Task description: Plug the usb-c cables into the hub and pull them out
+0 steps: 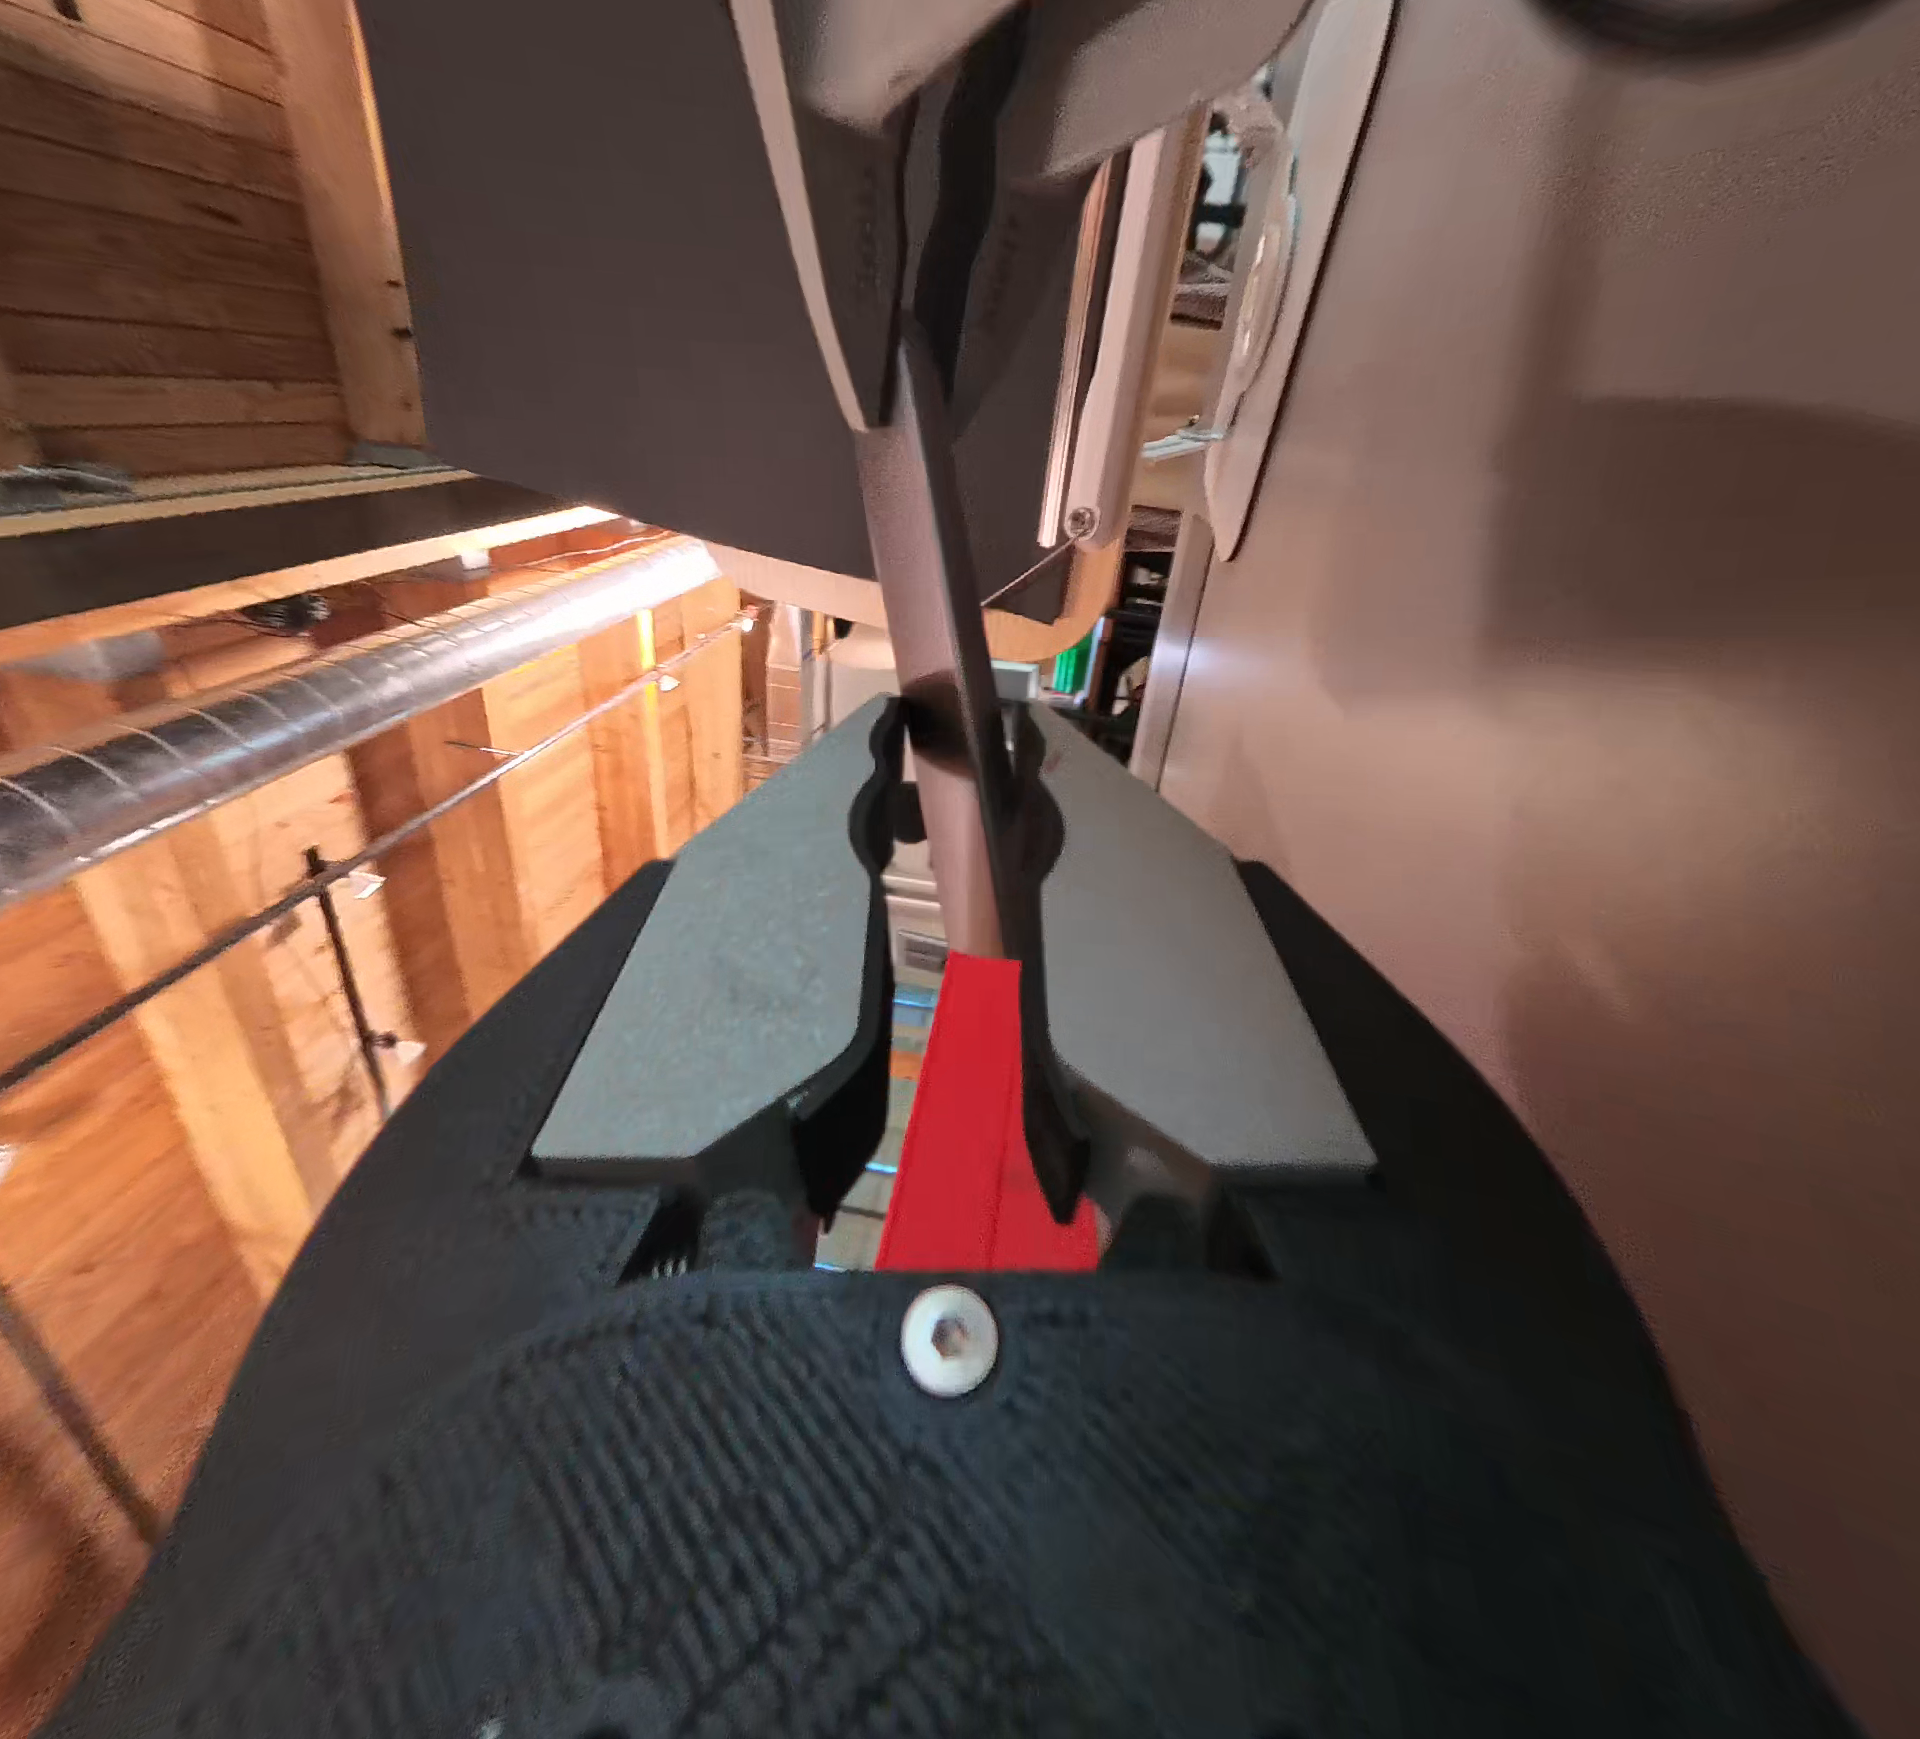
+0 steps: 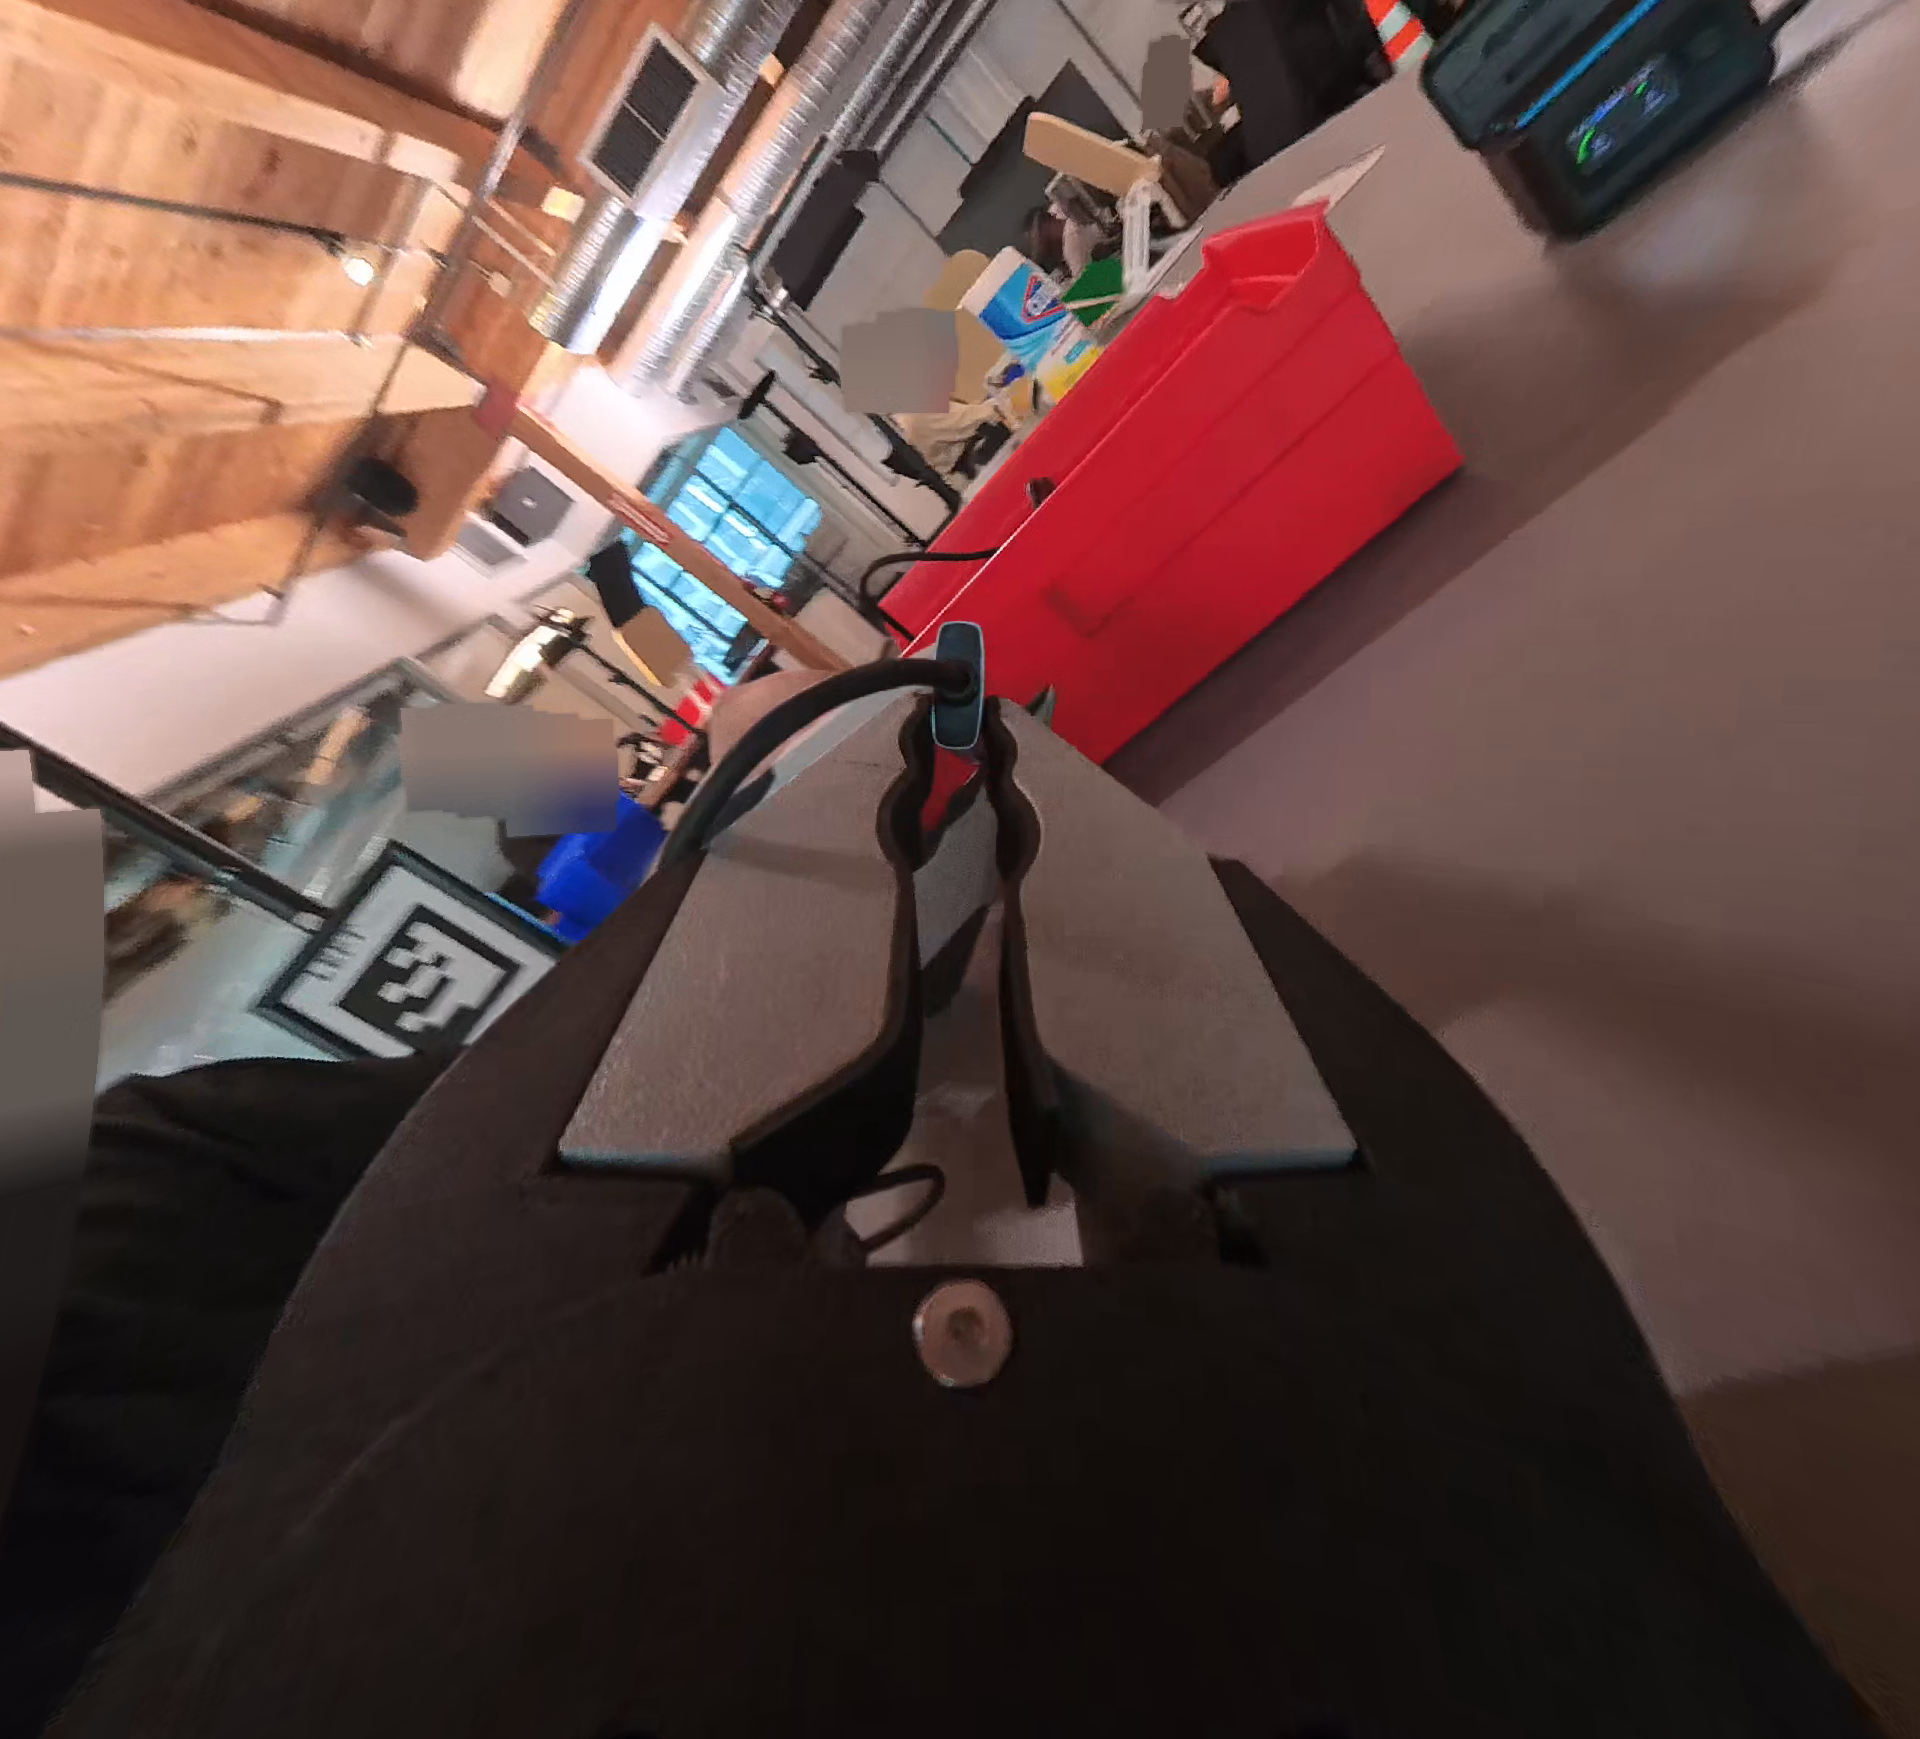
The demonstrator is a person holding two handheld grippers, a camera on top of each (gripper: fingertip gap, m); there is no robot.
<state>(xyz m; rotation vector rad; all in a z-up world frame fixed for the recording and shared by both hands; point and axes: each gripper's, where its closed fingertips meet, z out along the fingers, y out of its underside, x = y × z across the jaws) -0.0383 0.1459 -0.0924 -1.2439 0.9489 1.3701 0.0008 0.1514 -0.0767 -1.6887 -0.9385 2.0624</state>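
Observation:
My left gripper [image 1: 961, 754] is shut on a slim grey hub [image 1: 925, 629], seen edge-on as a bar that runs away from me. A thin black cable [image 1: 971, 650] lies along it. The right gripper [image 1: 914, 380] meets the hub's far end, tips closed there. In the right wrist view, my right gripper [image 2: 956, 733] is shut on a dark usb-c plug [image 2: 958, 687]. Its black cable [image 2: 790, 723] curves off to the left. A light grey slab [image 2: 961, 972] shows through the gap behind the fingers. Whether the plug sits in the hub is hidden.
The brown-grey table [image 2: 1558, 754] also fills the right of the left wrist view [image 1: 1558, 754]. A red bin [image 2: 1195, 463] stands just beyond the plug. A dark power station [image 2: 1590, 89] sits farther back. A thick black cable [image 1: 1662, 16] and a white flat piece [image 1: 1309, 235] lie on the table. The dark power station [image 2: 1590, 89] is about equally far from each gripper, around 35 centimetres.

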